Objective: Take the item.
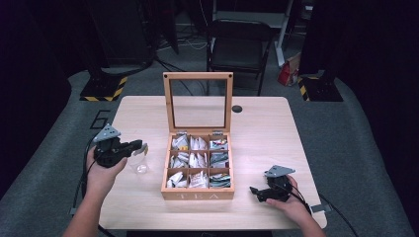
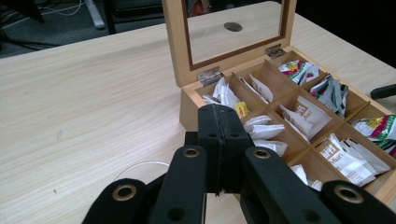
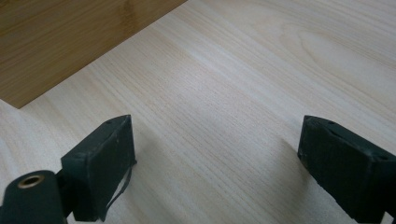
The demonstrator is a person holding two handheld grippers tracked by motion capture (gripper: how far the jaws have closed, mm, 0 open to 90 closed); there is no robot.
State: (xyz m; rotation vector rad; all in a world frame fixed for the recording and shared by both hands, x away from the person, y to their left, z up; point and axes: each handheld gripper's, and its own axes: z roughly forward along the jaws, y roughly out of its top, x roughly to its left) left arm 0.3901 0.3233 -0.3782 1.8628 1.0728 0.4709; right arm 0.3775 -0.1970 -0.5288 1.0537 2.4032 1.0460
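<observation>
The left gripper [image 1: 138, 146], fingers pressed together, is hovering over a small clear glass jar [image 1: 140, 163] left of the open wooden tea box [image 1: 197, 194]. The right gripper [image 1: 256, 191], fingers spread, is resting on the pale worktop [image 1: 267, 128] right of that box.

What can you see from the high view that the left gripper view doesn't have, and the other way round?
High view: the right gripper with jaws apart, a black chair behind the table, and TEA lettered on the tea box's front.

Left gripper view: the left gripper close up, jaws shut together with nothing between them, and print on the tea bags.

Both: the open wooden tea box, its glass lid, the table and a clear glass.
</observation>
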